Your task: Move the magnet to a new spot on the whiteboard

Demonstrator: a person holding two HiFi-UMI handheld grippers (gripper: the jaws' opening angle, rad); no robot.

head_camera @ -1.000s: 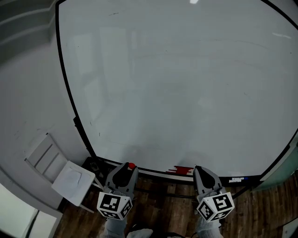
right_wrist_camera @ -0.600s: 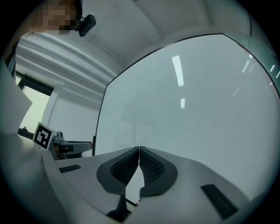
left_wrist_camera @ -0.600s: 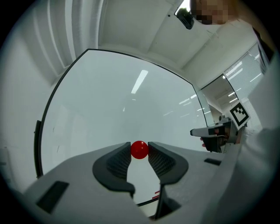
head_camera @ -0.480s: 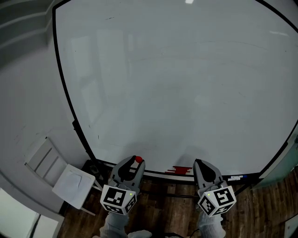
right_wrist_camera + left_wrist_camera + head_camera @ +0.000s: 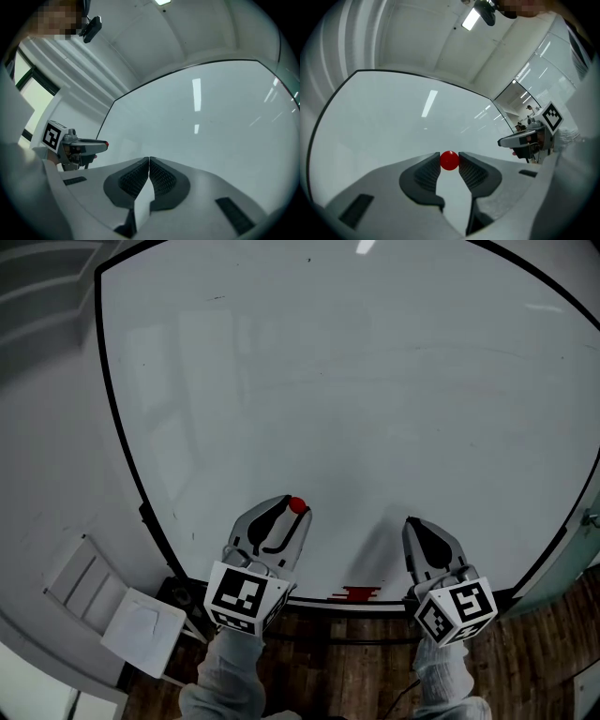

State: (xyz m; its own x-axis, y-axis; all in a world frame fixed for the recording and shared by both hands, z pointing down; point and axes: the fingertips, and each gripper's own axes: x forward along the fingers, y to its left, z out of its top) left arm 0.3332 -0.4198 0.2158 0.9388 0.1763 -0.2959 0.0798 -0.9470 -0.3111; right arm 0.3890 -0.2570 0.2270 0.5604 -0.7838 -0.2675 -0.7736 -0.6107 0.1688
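Pinching small red magnet (image 5: 449, 160) between left tool (image 5: 293, 512) tips near 6 o'clock of whiteboard (image 5: 356, 409), possibly just off surface. Holding right tool (image 5: 149, 163) closed, empty. Judging magnet light, hard, round, slippery; squeezing across widest middle.

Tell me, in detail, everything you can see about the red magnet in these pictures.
The magnet is a small, round, glossy red piece that looks like plastic. No marks or separate parts show on it. It is pinched at the very tips of the left gripper, with one ribbed dark pad pressing on each side and most of its surface exposed. In the head view it is seen against the lower part of the whiteboard. Whether it touches the board cannot be told.
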